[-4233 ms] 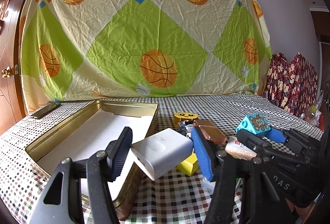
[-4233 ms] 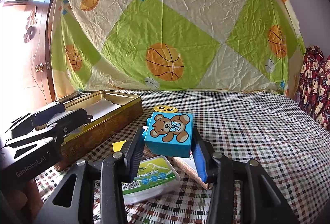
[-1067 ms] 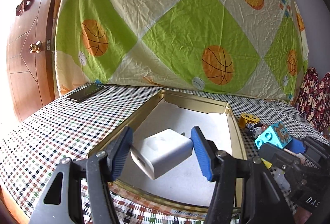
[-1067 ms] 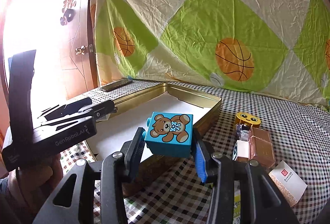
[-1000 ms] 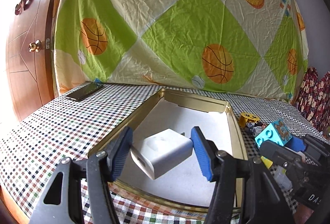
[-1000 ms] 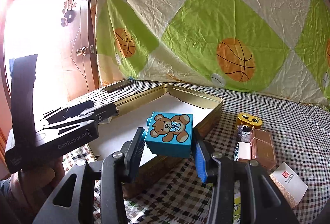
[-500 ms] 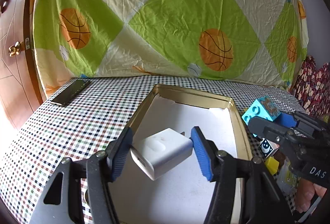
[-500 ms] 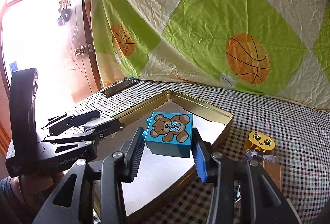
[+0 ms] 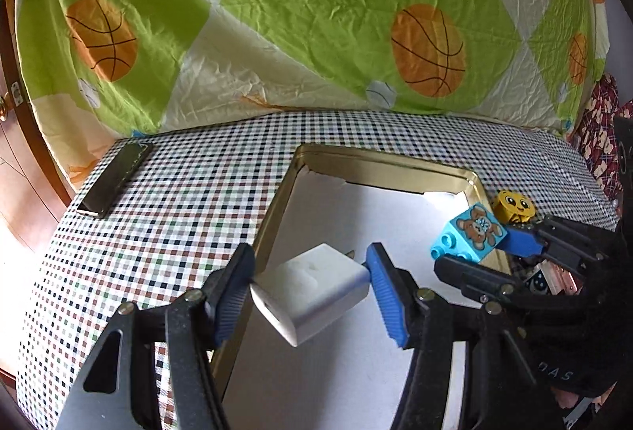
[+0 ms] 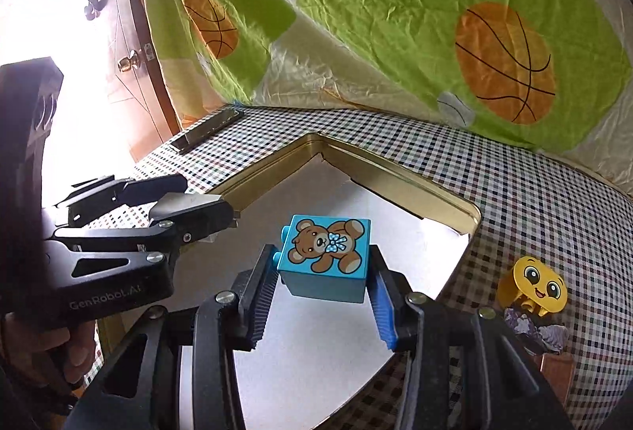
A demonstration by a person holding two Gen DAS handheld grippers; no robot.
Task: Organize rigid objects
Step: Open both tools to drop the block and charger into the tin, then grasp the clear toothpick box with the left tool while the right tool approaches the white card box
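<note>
Two loads hang over the tin at once. The left gripper (image 9: pixel 310 295) is clamped on a white charger (image 9: pixel 312 291), held tilted at the lower middle of its own view, with the prongs pointing away toward the tin's floor. The right gripper (image 10: pixel 320 279) is clamped on a blue bear block (image 10: pixel 326 258), bear face up, at the centre of its view; the same block shows at the right of the left view (image 9: pixel 470 234), just inside the tin's right rim.

Beneath both lies the gold tin (image 9: pixel 391 163), open, its white floor bare as far as can be seen. Outside it, at the right of the frame, a yellow smiley block (image 10: pixel 534 285) sits on the checked cloth (image 9: pixel 190 200) among a few small items too crowded to name. A dark phone (image 9: pixel 116 179) lies at the upper left, well apart from everything.

The step in hand looks like the carry-in: both pieces are above the tin, neither set down yet. Next, each wants lowering to the floor before the jaws part, the charger to the left side and the block to the right, so they land apart and the two grippers do not knock together.
</note>
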